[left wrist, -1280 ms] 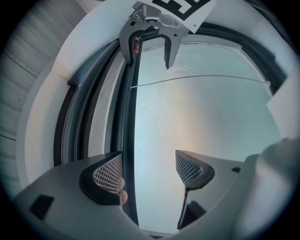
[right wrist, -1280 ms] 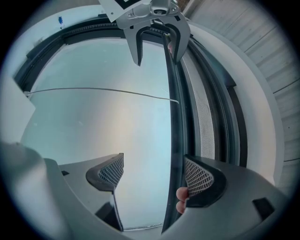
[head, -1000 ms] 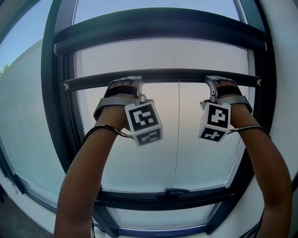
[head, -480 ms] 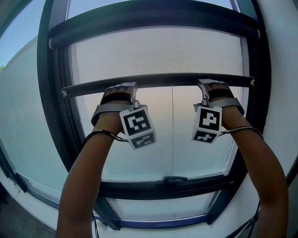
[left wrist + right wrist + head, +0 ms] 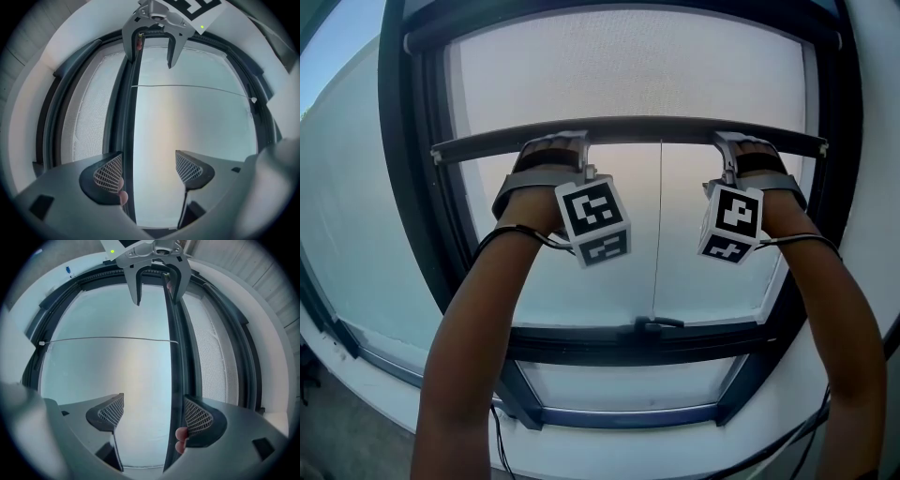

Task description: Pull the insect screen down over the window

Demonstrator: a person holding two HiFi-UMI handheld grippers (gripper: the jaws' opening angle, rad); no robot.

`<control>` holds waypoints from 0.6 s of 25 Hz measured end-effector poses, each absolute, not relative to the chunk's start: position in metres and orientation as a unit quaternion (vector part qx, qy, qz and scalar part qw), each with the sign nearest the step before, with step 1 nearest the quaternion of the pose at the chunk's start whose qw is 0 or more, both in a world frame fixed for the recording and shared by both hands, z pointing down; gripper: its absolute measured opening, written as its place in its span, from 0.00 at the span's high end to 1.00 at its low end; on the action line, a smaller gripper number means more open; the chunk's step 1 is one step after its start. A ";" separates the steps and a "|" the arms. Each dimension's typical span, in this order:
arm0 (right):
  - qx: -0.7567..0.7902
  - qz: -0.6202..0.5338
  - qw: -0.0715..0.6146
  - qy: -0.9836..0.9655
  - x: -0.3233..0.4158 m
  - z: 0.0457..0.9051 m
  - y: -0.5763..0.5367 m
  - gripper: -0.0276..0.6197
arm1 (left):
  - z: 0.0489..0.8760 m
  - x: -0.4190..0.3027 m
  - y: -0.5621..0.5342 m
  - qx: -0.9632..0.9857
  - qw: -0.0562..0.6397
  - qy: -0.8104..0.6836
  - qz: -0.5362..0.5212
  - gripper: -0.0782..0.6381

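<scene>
Left gripper (image 5: 149,169), jaws wide apart and clamping nothing, rests one jaw against the single dark pull bar (image 5: 628,131) of the insect screen (image 5: 628,66), whose mesh covers the window's (image 5: 412,206) upper part. One thin cord (image 5: 657,234) hangs mid-bar. Right gripper (image 5: 154,416), equally wide, meets the same bar: two grippers, two forearms.
</scene>
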State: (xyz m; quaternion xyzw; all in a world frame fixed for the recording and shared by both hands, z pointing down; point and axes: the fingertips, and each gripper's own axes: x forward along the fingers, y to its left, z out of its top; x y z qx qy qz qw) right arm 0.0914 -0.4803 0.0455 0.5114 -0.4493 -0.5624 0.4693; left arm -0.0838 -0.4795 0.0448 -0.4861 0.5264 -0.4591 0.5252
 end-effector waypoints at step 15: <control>0.483 -0.537 0.493 -0.487 0.083 0.078 -0.466 0.38 | 0.082 -0.091 -0.462 -0.533 0.479 0.479 -0.506 0.42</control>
